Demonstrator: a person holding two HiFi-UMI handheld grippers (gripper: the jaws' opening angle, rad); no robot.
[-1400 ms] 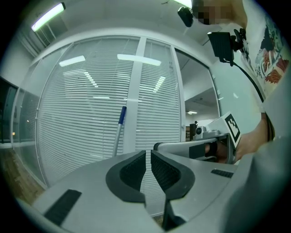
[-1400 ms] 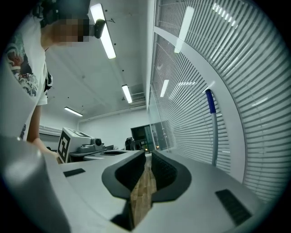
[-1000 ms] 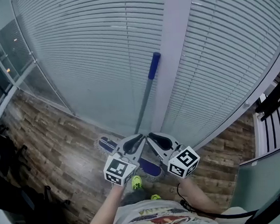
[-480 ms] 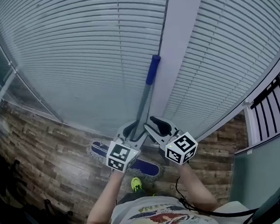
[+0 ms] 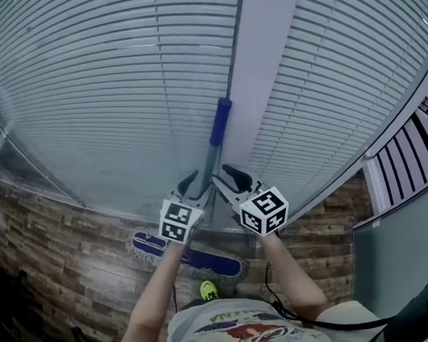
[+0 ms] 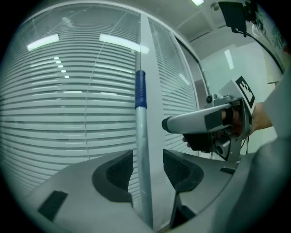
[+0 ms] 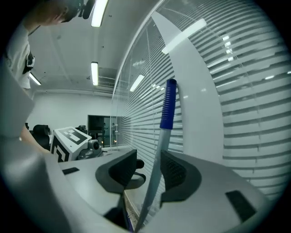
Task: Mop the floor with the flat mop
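The flat mop stands nearly upright against the blinds. Its grey pole (image 5: 212, 161) carries a blue grip (image 5: 220, 122), and its blue head (image 5: 183, 257) lies on the wood floor. My left gripper (image 5: 195, 188) and right gripper (image 5: 228, 182) flank the pole below the grip. In the left gripper view the pole (image 6: 141, 154) runs between the pads (image 6: 120, 170) with a gap on each side. In the right gripper view the pole (image 7: 156, 164) lies close to one pad (image 7: 173, 170) and clear of the other. Both jaws have just been opening, with the pole still between them.
Glass with horizontal blinds (image 5: 106, 86) and a white pillar (image 5: 266, 75) fill the front. Wood-plank floor (image 5: 65, 243) spreads to the left. A green shoe (image 5: 208, 289) stands just behind the mop head. A dark slatted rail (image 5: 407, 164) is at the right.
Both grippers were shut on the pole; now both jaws stand apart around it. The hands and the mop have moved toward the blinds, and the pole stands steeper.
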